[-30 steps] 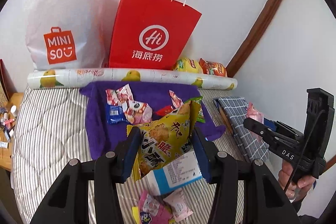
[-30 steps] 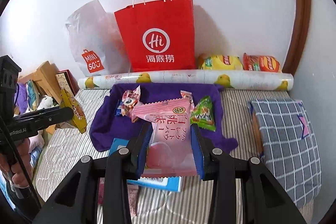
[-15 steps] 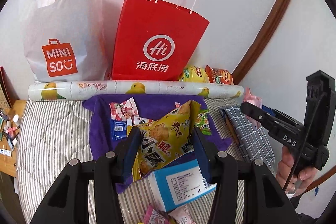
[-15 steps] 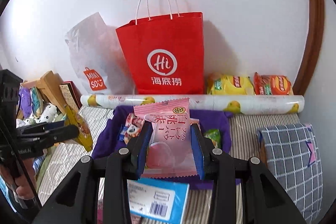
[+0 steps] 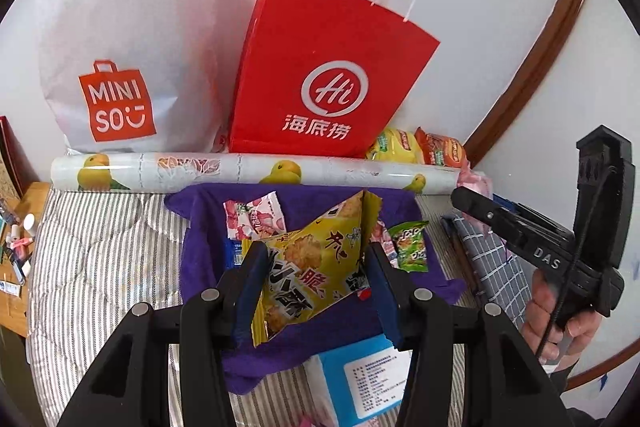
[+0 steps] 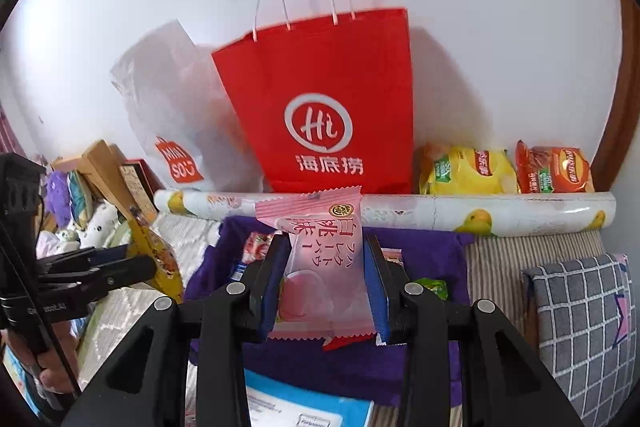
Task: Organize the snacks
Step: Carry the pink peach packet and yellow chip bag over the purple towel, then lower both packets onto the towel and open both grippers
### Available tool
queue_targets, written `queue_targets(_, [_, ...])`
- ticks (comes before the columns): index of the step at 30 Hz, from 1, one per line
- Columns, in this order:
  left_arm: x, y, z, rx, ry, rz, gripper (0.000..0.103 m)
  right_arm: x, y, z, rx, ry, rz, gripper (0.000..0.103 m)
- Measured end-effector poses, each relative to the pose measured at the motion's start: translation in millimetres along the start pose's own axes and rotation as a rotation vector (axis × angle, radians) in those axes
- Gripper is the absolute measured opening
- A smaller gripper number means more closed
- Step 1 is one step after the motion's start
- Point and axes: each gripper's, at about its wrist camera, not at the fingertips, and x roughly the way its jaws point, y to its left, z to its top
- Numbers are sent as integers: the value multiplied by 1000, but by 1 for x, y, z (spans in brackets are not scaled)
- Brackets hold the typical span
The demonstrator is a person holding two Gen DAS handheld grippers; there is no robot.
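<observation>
The left gripper [image 5: 316, 279] jaws pinch a yellow snack bag [image 5: 312, 263] at mid-body; the right gripper [image 6: 324, 291] jaws clamp a pink packet [image 6: 320, 267]; both look light, crinkly, probably slippery, best held across the middle.

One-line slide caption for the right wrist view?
Right gripper holds a pink snack packet before the red paper bag.

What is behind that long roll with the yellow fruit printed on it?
Behind the fruit-print roll, against the wall, stand a red paper bag and a white Miniso bag, with a yellow snack packet and an orange one beside them. The roll hides their bottoms, and the bags' insides cannot be seen.
</observation>
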Motion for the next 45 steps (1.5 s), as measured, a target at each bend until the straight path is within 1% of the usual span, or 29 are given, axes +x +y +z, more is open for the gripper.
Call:
queue_targets(3, [9,5,3,-5,12,11,48,17,-8,2,7,27,-15,38])
queue_targets(6, [16,10,7,-7,16,16,48,34,-13,1,5,63,-9,38])
queue_targets(14, [37,17,19,-12,32,24,48,73,-24,-14,12,159,3,38])
queue_targets(20, [51,23,23,-30,41,6,48,96,-21,-24,-33,238,-9,38])
queue_targets(23, [59,27,23,-31,66,14,48,108,-19,-28,-35,267,-4,38])
queue_targets(28, [63,33,22,-36,75,22,48,124,-19,-34,-23,305,18,38])
queue_targets(31, [66,39,22,-57,87,12,48,131,-17,-38,-35,318,13,38])
queue_targets(35, [69,40,20,-59,95,10,48,140,-14,-43,-40,341,14,38])
queue_targets(40, [73,39,19,-55,106,14,48,145,-13,-45,-44,354,11,38])
queue_targets(45, [75,39,18,-57,119,28,48,146,-14,-45,-44,361,26,39])
